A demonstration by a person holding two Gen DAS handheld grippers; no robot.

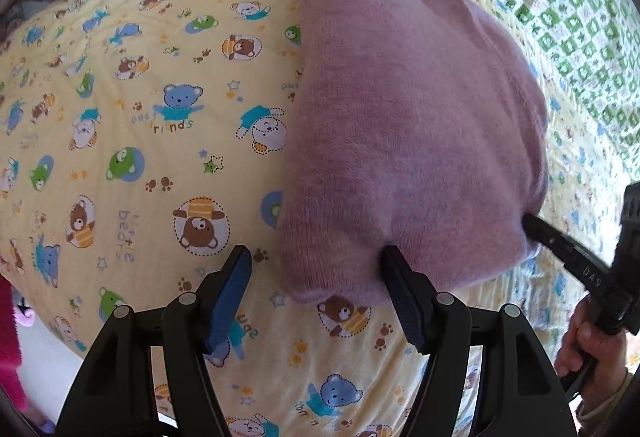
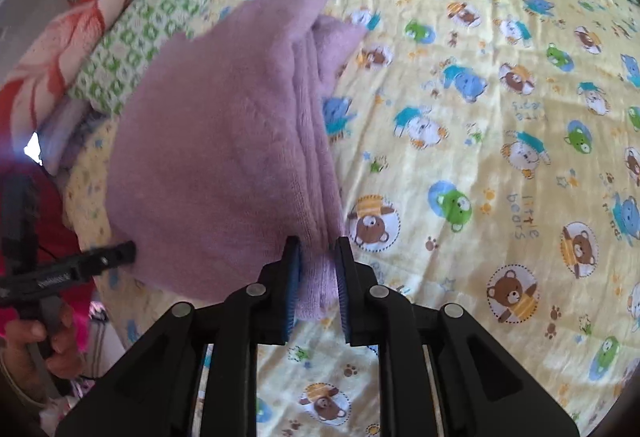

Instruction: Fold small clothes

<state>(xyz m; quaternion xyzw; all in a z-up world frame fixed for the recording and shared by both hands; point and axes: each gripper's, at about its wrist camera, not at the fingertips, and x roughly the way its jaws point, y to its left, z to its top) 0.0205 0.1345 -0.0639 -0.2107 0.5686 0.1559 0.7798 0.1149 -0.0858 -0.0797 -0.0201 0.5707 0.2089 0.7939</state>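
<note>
Bear-print sheet (image 1: pixel 120 141) beneath purple garment (image 1: pixel 400 125)

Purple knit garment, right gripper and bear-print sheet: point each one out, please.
purple knit garment (image 1: pixel 400 141), left wrist view, middle of its folded top face.
right gripper (image 2: pixel 318 257), right wrist view, midway between fingertips, on the pinched garment corner.
bear-print sheet (image 2: pixel 480 157), right wrist view, bare yellow area.

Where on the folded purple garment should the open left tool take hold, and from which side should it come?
Grip the near left corner of the purple garment, coming from above with the left tool straddling the edge. That corner overhangs its open fingers, mirroring the right tool, which seems to pinch the other near corner.
</note>
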